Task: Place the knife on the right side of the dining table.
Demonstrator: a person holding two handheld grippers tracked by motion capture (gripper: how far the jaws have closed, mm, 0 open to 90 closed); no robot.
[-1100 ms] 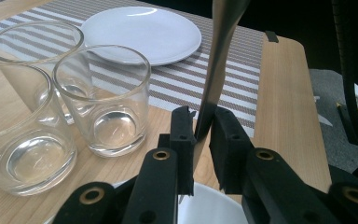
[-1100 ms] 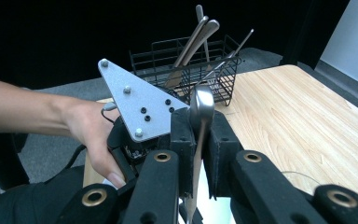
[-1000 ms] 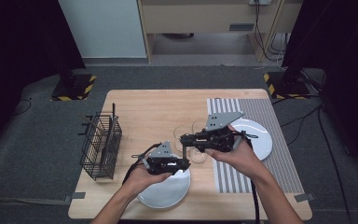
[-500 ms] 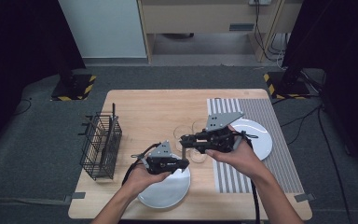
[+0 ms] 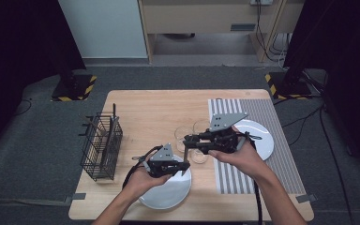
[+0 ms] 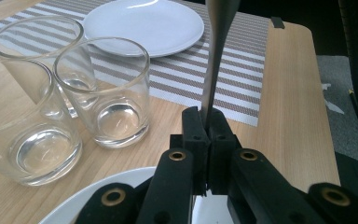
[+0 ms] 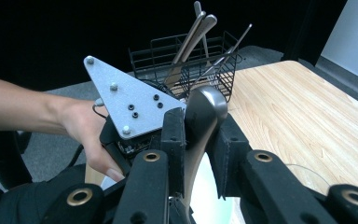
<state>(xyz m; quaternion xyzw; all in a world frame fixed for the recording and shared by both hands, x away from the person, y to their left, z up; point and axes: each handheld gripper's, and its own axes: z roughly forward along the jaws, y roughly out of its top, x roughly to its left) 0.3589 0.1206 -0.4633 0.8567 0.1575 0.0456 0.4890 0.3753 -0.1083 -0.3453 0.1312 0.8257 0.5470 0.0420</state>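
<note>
Since the left claw (image 6: 206,122) is clamped shut on only the thin edge of the metal utensil (image 6: 216,56), which stands up from its tips, the hold looks slight. The right claw (image 7: 200,126) has just been opening with the utensil's rounded end between its jaws; whether its pads press I cannot tell. If the utensil twists free, it could drop onto the white plate (image 6: 98,191) under the left claw or knock the glasses (image 6: 107,88) just beyond it.
</note>
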